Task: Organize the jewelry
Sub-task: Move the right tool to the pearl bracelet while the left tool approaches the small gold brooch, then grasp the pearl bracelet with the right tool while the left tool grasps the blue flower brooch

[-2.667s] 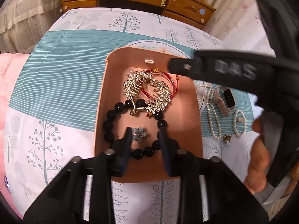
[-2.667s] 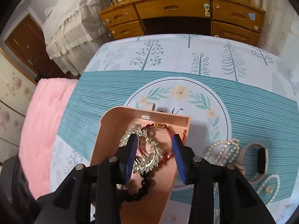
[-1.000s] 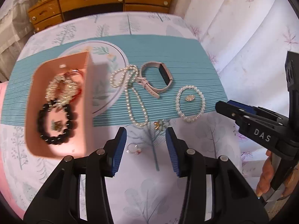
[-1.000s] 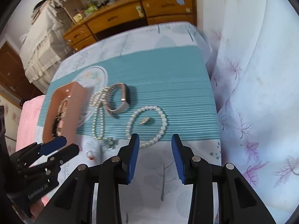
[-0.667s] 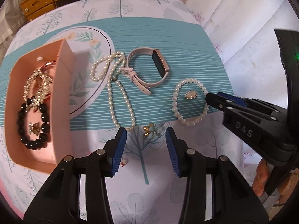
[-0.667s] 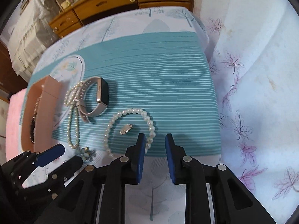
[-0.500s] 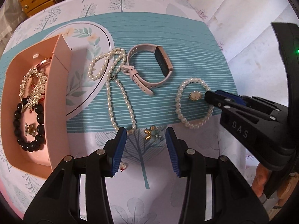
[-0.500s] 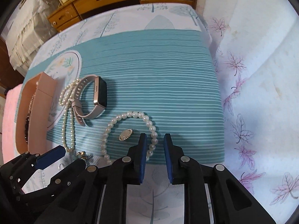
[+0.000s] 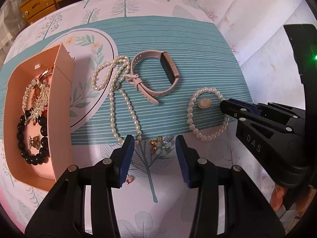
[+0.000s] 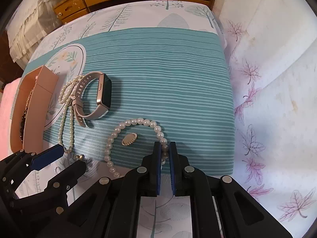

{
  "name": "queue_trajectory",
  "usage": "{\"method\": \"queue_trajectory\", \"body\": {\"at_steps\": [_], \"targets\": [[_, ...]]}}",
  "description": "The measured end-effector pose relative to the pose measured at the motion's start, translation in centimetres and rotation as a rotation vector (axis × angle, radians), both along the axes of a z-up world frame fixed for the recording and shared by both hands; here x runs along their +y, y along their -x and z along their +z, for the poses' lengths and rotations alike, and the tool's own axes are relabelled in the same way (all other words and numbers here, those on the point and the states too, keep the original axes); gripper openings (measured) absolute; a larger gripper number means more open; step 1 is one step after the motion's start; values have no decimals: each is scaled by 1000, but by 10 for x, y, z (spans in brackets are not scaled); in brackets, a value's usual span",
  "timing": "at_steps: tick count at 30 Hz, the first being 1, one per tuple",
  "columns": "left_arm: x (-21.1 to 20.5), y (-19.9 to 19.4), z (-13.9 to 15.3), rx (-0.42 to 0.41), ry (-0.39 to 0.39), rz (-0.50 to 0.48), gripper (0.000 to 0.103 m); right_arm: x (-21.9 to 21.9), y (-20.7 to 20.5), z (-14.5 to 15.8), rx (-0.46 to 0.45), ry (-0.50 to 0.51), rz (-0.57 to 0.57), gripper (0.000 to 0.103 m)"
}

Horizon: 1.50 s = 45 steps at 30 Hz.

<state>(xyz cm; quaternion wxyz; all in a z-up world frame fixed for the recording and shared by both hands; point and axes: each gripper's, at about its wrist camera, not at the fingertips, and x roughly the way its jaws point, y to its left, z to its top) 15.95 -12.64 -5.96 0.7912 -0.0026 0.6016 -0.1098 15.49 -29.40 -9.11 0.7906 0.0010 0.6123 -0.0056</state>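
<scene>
Right of the watch (image 10: 95,97), pearl bracelet (image 10: 126,128) on teal cloth; right gripper (image 10: 164,150) pinched narrow on its beads. Left gripper (image 9: 153,148) spread wide over a flower earring (image 9: 160,145).

Each tool is matte black plastic with silver screw heads and blue finger pads (image 9: 126,154). The right tool (image 9: 225,104) bears "DAS" lettering; a green light glows above it.

Right gripper (image 10: 164,151), earlier wide apart, now narrowed onto pearl bracelet (image 10: 126,123).
</scene>
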Motion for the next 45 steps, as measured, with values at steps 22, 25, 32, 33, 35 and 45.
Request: {"method": "queue_trajectory", "body": {"at_steps": [22,25,32,33,35,45], "targets": [[-18,-6,-9,32,-32,4,19,-24,21,8,-11,-84,-17,8],[-15,-5,-7,25,-9,12,16,-22,22,14,-23,-85,-7,8],[3,2,10,-11,18,32,16,-12,30,39,-65,-104,27,8],[7,3,13,-13,24,36,16,-10,31,42,-69,-105,31,8],[12,5,18,-21,32,41,16,-5,34,51,-83,-110,44,8],[59,19,53,-89,44,72,16,40,50,98,-154,-114,127,8]]}}
